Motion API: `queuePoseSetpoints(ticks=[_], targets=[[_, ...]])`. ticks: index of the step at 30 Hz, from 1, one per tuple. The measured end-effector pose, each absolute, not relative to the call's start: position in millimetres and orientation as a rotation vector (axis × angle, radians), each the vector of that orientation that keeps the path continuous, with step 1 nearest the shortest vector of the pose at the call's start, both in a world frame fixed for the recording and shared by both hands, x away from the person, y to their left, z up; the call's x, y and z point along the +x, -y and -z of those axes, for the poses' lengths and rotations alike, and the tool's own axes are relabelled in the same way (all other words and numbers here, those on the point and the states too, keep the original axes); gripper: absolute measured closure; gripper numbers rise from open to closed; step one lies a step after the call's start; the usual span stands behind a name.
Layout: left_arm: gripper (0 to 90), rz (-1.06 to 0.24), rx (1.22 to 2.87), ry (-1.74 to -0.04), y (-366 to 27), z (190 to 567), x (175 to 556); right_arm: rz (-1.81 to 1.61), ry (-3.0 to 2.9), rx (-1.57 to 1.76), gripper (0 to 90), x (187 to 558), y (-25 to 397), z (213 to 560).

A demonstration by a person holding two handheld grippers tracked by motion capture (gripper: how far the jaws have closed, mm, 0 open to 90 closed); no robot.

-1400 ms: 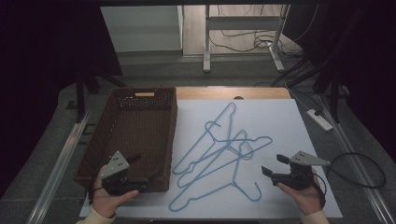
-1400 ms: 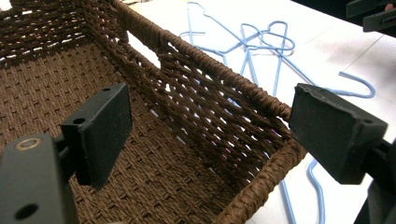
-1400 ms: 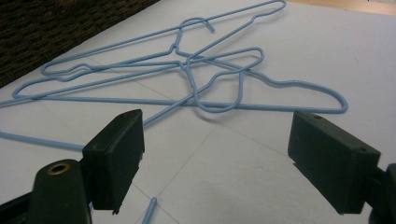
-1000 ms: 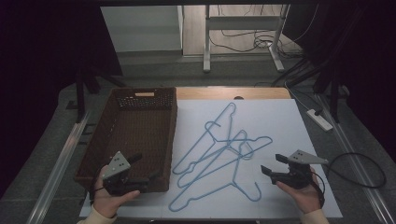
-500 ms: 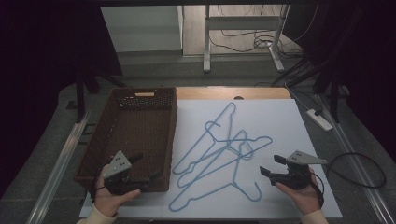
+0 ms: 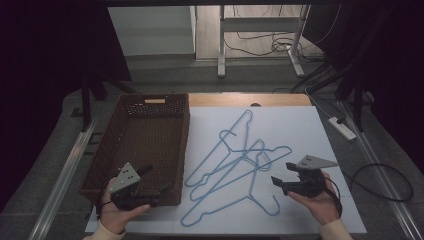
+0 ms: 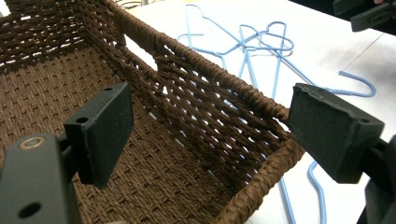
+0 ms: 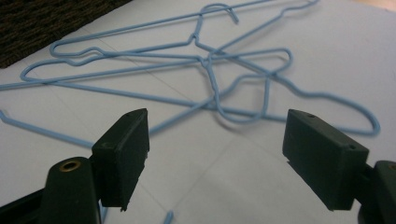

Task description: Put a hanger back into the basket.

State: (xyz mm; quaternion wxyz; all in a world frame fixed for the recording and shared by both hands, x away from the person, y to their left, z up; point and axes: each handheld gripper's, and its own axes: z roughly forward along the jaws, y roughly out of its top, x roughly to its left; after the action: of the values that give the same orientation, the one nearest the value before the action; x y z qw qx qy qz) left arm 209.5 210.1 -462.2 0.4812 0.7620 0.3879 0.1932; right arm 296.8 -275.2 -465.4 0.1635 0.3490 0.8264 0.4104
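White sheeting covers the table (image 6: 300, 125), and dark floor and cables lie beyond its far edge. Several light-blue wire hangers (image 6: 240, 160) lie tangled in a loose pile near the middle of the sheet, their hooks and shoulders crossing one another; one hook curls toward the near edge. A brown woven basket (image 6: 125, 150) stands to the left of the pile, just beside it. The left gripper (image 6: 152, 192), held in the person's left hand (image 6: 117, 212), sits at the basket's near right corner; in the left gripper view its jaws stand spread wide, one inside the basket and one outside, straddling the woven wall (image 7: 219, 107) without touching it. The right gripper (image 6: 280, 181), held in the right hand (image 6: 320, 202), hovers over bare sheet just to the right of the pile, pointing toward it; in the right gripper view its jaws are spread wide with nothing between them, and the hangers (image 8: 210, 70) lie just ahead.
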Motion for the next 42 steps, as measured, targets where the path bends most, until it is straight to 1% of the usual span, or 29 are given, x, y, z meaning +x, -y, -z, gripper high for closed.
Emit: queuePoseSetpoints(ticks=[10, 11, 12, 14, 17, 18, 23, 24, 26, 29, 34, 35, 37, 38, 40, 41, 42], targets=[[15.9, -0.48, 1.857, -0.938, -209.4, 462.6, 209.4, -1.02, -2.477, 0.964, 22.2, 345.7, 239.3, 452.7], [15.9, -0.48, 1.857, -0.938, -209.4, 462.6, 209.4, -1.02, -2.477, 0.964, 22.2, 345.7, 239.3, 452.7], [15.9, -0.482, 1.856, -0.937, -209.1, 462.2, 209.8, -0.961, -2.523, 0.947, 24.6, 355.9, 230.2, 455.0], [15.9, -0.485, 1.855, -0.935, -208.6, 460.8, 211.0, -0.937, -2.558, 0.939, 26.9, 361.5, 225.1, 457.2], [15.9, -0.491, 1.854, -0.932, -208.4, 459.8, 211.8, -0.897, -2.586, 0.932, 27.2, 368.8, 218.8, 460.5], [15.9, -0.495, 1.853, -0.934, -208.6, 459.3, 212.2, -0.864, -2.616, 0.925, 27.7, 377.3, 212.1, 465.3], [16.0, -0.498, 1.847, -0.931, -209.9, 457.4, 212.9, -0.815, -2.66, 0.916, 29.9, 386.3, 203.2, 472.2], [16.0, -0.5, 1.845, -0.931, -210.6, 456.4, 212.7, -0.793, -2.694, 0.91, 32.9, 389.5, 198.9, 477.3], [16.0, -0.502, 1.841, -0.932, -211.3, 455.7, 212.6, -0.758, -2.705, 0.896, 35.6, 391.1, 195.3, 481.8], [16.0, -0.502, 1.838, -0.935, -212.2, 455.5, 212.9, -0.734, -2.724, 0.88, 39.8, 394.4, 190.5, 486.2], [15.9, -0.505, 1.837, -0.935, -212.5, 454.8, 212.2, -0.665, -2.741, 0.871, 49.7, 401.2, 182.1, 490.3], [16.0, -0.505, 1.837, -0.935, -212.5, 454.8, 212.2, -0.665, -2.741, 0.871, 49.7, 401.2, 182.1, 490.3], [16.0, -0.507, 1.833, -0.938, -213.1, 454.3, 211.9, -0.617, -2.749, 0.86, 54.3, 403.5, 179.1, 493.0], [16.0, -0.507, 1.832, -0.938, -213.3, 454.2, 211.8, -0.579, -2.758, 0.851, 58.9, 405.2, 176.4, 495.5], [16.0, -0.508, 1.832, -0.939, -213.4, 454.2, 211.7, -0.566, -2.757, 0.845, 60.7, 405.3, 175.3, 496.3], [16.1, -0.507, 1.832, -0.94, -213.5, 454.3, 211.4, -0.531, -2.762, 0.823, 65.4, 405.6, 172.5, 498.1], [16.0, -0.504, 1.829, -0.94, -213.5, 454.4, 211.3, -0.514, -2.763, 0.813, 66.2, 405.7, 171.4, 499.0]])
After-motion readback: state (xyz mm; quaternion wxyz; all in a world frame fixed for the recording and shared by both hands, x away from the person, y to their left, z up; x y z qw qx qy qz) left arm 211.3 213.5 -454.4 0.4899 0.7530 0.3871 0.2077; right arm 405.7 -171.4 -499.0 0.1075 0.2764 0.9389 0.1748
